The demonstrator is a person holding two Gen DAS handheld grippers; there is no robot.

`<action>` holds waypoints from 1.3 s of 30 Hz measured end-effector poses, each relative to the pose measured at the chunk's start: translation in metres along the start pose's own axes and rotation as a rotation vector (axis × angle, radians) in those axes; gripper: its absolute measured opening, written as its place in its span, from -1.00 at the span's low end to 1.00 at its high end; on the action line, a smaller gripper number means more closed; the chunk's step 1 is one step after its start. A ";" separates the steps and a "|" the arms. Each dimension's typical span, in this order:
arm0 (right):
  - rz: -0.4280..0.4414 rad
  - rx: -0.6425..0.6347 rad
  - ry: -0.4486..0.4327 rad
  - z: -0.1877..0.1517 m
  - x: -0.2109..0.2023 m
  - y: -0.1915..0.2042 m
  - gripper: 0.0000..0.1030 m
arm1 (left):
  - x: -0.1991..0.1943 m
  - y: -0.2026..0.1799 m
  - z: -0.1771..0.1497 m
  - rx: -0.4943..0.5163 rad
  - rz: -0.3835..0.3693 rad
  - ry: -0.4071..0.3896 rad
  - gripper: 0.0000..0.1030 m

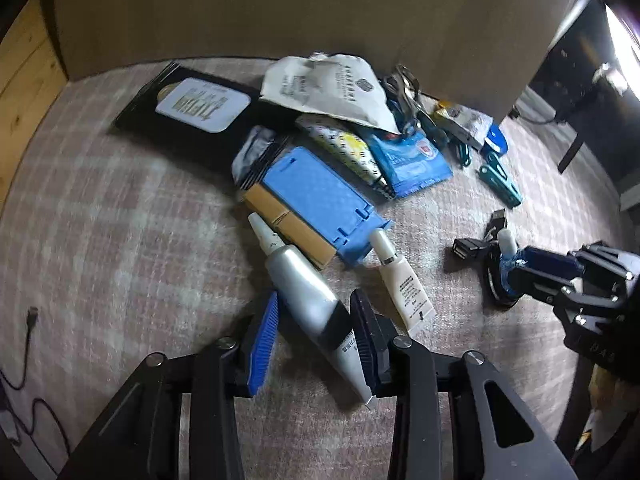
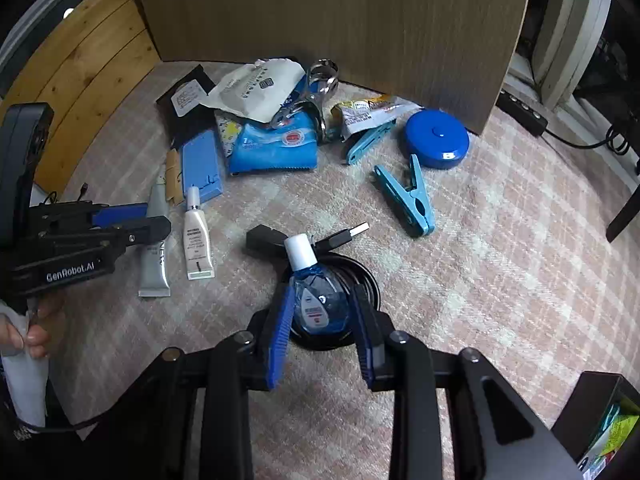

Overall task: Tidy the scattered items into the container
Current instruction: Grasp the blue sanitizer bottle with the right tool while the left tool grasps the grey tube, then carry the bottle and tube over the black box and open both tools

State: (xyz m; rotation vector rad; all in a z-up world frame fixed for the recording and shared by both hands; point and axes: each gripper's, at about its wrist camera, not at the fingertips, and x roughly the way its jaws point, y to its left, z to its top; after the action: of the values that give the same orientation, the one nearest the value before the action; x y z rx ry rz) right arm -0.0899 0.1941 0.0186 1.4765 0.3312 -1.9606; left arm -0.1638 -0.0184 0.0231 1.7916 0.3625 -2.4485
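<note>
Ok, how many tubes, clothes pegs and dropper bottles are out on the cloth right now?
Tubes: 2 (silver tube, white tube)
Clothes pegs: 2 (near peg, far peg)
Dropper bottles: 1 (blue bottle)
Total: 5

I see pink plaid carpet (image 2: 500,240) across the frame, brown board panel (image 2: 320,12) at top centre; pine planks (image 2: 80,52) upper left, bright window glare (image 1: 624,40) upper right

Both grippers, left gripper (image 2: 154,218) and right gripper (image 2: 320,328), are black metal linkages with silver screws and ribbed blue finger pads (image 2: 280,332). White "GenRobot.AI" lettering (image 2: 70,272) marks the left one; bare fingers and a white sleeve (image 2: 24,376) show.
</note>
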 end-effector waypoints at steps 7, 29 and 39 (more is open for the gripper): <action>-0.031 -0.019 0.004 0.001 0.006 0.003 -0.50 | 0.000 -0.009 -0.003 0.042 0.041 -0.028 -0.45; -0.040 0.149 -0.137 -0.017 -0.049 -0.011 -0.53 | -0.032 0.019 -0.014 -0.035 -0.008 -0.054 -0.87; -0.067 0.231 -0.200 -0.045 -0.087 -0.027 -0.53 | -0.073 -0.022 -0.011 0.069 -0.032 -0.106 -0.87</action>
State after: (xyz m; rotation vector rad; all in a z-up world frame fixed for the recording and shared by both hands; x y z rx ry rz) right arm -0.0590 0.2695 0.0792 1.4068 0.0692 -2.2401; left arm -0.1361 0.0006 0.0923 1.6842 0.3040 -2.5957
